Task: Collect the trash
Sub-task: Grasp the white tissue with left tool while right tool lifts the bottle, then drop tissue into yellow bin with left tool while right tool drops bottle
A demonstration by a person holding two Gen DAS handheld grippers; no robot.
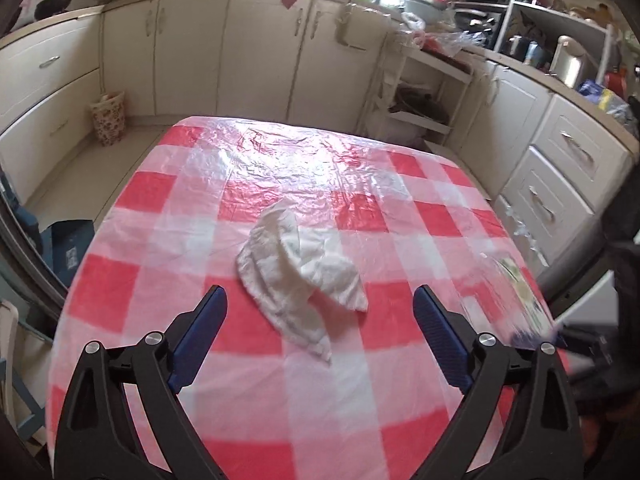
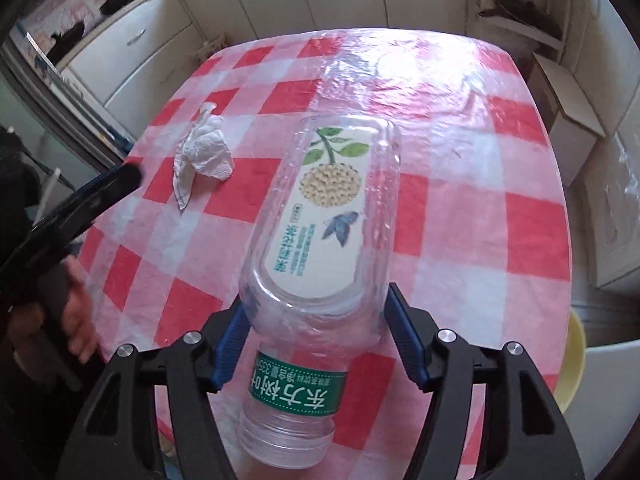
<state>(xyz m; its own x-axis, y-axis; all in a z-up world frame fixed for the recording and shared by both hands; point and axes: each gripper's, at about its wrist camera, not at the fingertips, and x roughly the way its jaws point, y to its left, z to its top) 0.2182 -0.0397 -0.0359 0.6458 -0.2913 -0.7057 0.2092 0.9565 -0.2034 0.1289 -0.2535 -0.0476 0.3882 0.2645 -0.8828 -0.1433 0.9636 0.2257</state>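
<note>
A crumpled white tissue (image 1: 300,268) lies on the red-and-white checked table (image 1: 160,280). My left gripper (image 1: 320,300) is open, its blue fingers either side of the tissue's near end, just above the cloth. The tissue (image 2: 204,152) also shows in the right wrist view, with the left gripper's dark finger (image 2: 100,192) close by. My right gripper (image 2: 316,308) is shut on an empty clear plastic bottle (image 2: 324,240) with a green band, cap toward the camera, held above the table (image 2: 500,184).
Cream kitchen cabinets (image 1: 240,52) ring the table. A floral bin (image 1: 108,118) stands on the floor at far left. A yellow basin (image 2: 572,364) sits beyond the table's right edge. A blurred bottle (image 1: 520,292) shows at the table's right edge.
</note>
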